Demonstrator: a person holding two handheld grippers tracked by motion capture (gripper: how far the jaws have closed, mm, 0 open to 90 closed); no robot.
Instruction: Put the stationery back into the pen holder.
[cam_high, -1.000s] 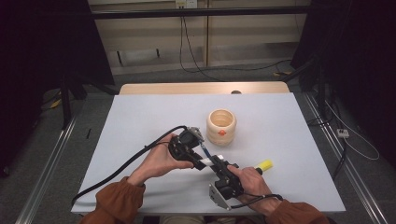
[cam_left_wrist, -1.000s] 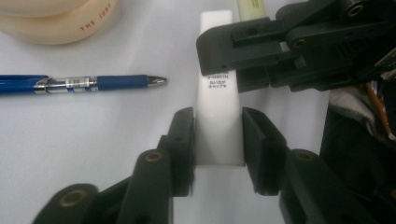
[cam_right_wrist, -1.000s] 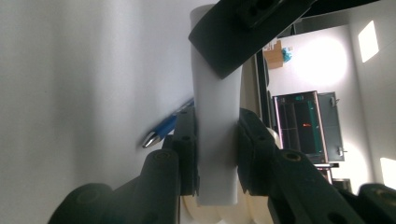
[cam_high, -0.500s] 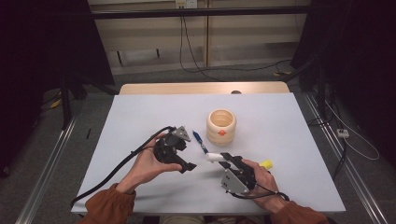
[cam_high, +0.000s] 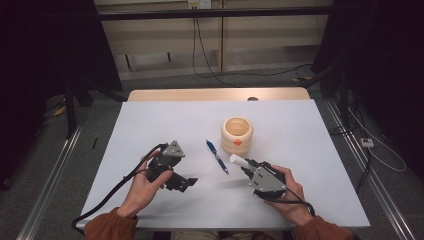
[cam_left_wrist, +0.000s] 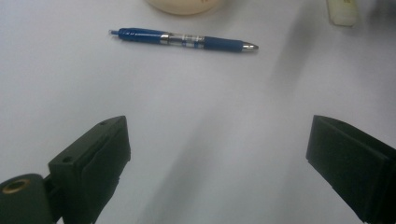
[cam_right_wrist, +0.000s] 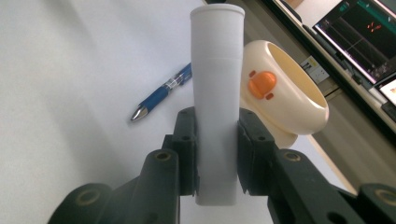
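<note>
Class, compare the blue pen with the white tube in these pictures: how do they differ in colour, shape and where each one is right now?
Colour: the blue pen is dark blue with a clear middle and a silver tip; the white tube is plain white.
Shape: the pen is thin and pointed; the tube is thicker with a flat end.
Place: the pen lies free on the table; the tube is clamped in the right gripper.
Both are long and straight and are near the cream cup.
</note>
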